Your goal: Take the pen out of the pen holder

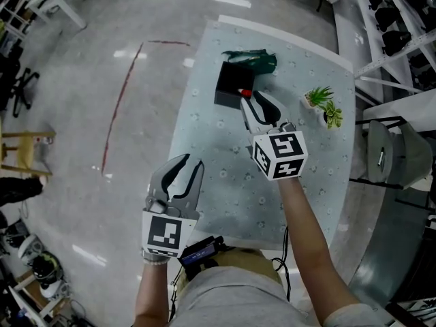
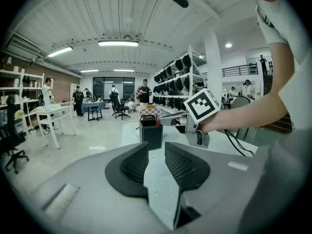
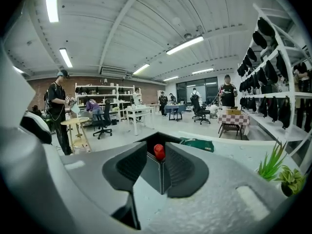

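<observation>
Not yet out: pen (image 1: 241,92) standing in the black pen holder (image 1: 230,87) on the table (image 1: 225,182). Right gripper (image 1: 253,101) at the holder, jaws apart, red cap (image 3: 159,151) lined up between them, ungripped. Left gripper (image 1: 191,165) held back, jaws apart, empty. No readable writing, only square markers.

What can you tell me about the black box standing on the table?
The pen holder is a square, matte black box, open on top, standing upright toward the far end of the pale table. A red-tipped pen pokes out of it. The right gripper, jaws open, reaches its near corner; contact is unclear.
</observation>
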A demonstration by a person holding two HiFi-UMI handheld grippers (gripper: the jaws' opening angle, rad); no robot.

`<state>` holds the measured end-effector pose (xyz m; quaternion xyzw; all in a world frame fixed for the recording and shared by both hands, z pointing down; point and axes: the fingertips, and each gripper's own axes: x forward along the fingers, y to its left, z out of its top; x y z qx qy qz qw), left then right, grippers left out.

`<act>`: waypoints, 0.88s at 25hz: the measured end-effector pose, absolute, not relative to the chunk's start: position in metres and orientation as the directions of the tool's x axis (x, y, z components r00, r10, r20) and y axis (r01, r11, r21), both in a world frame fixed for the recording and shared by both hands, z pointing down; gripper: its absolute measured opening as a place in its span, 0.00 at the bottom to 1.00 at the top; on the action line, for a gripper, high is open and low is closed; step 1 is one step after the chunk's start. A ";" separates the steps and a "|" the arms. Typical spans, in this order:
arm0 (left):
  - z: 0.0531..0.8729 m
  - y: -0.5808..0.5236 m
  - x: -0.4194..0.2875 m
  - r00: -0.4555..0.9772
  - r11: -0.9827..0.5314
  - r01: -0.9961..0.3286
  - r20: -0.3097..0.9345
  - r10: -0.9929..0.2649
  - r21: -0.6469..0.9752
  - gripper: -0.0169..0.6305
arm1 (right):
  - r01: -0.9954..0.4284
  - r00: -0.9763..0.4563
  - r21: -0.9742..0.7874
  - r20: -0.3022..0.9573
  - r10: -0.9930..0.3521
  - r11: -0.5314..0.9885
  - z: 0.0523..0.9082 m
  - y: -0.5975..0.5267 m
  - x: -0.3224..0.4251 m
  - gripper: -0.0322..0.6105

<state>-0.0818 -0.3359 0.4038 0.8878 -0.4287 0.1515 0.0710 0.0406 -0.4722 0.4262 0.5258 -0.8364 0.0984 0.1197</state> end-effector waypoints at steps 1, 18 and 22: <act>0.405 -0.336 -0.082 0.586 -0.622 -0.783 0.331 -0.739 -0.003 0.19 | -0.903 -0.418 -0.039 0.308 -0.855 0.427 0.429 -0.474 0.040 0.23; 0.405 -0.329 -0.087 0.576 -0.611 -0.792 0.327 -0.749 -0.006 0.19 | -0.915 -0.396 -0.035 0.269 -0.878 0.402 0.427 -0.484 0.043 0.15; 0.404 -0.325 -0.087 0.573 -0.607 -0.794 0.326 -0.752 -0.004 0.19 | -0.916 -0.396 -0.030 0.241 -0.886 0.401 0.416 -0.481 0.045 0.15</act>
